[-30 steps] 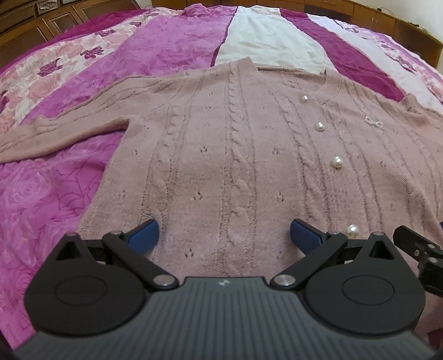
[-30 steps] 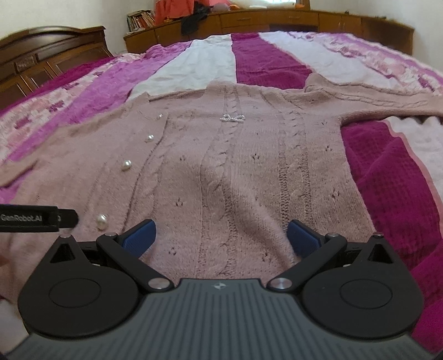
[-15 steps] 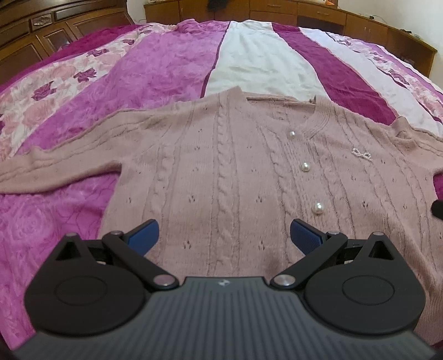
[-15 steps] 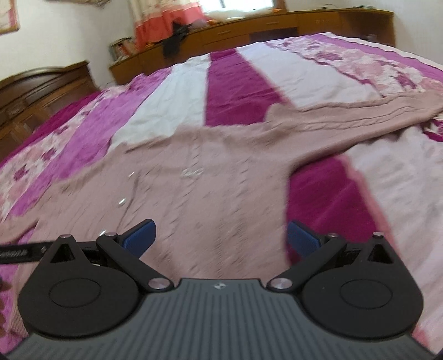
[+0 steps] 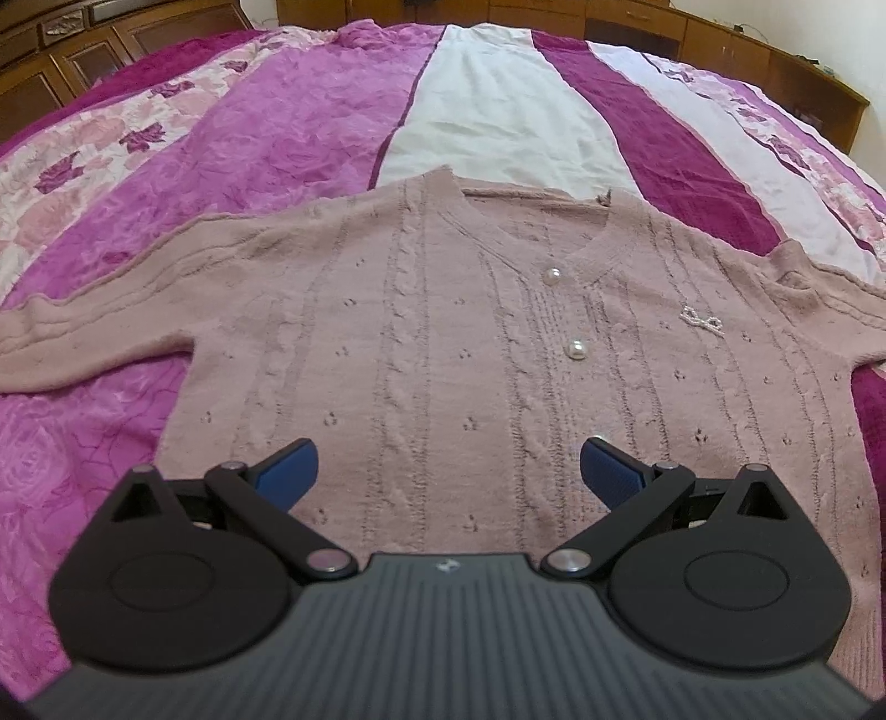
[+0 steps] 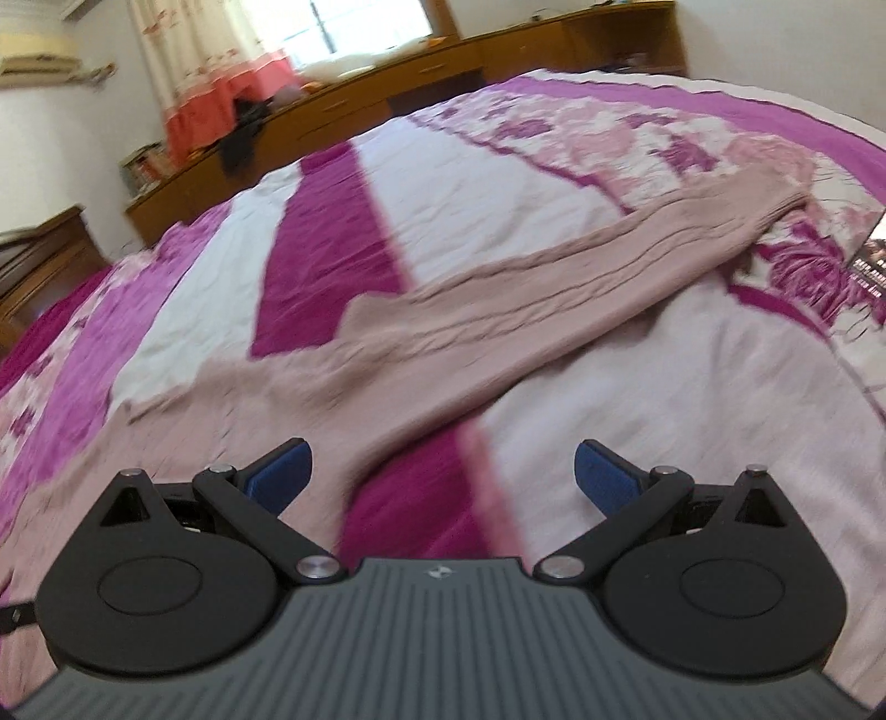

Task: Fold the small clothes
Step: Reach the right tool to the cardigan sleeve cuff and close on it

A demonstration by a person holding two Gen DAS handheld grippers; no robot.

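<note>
A dusty-pink cable-knit cardigan [image 5: 443, 343] with pearl buttons [image 5: 576, 350] lies flat, front up, on the bed, sleeves spread to both sides. My left gripper [image 5: 448, 476] hovers open over the cardigan's lower body, nothing between its blue pads. In the right wrist view, the cardigan's right sleeve [image 6: 554, 288] stretches away toward the upper right, its cuff [image 6: 775, 194] far off. My right gripper [image 6: 440, 479] is open above the armpit area, where the sleeve meets the bedspread, holding nothing.
The bedspread [image 5: 288, 122] has magenta, white and floral stripes. Wooden cabinets [image 6: 498, 61] line the far side, with a curtain [image 6: 210, 83] and dark clothes on top. A dark printed item [image 6: 872, 255] lies at the bed's right edge. A wooden headboard [image 5: 83, 50] stands at the left.
The left gripper drew back and rose, showing more of the cardigan. The right gripper swung right, from facing the cardigan's body to facing its right sleeve. Both stayed open.
</note>
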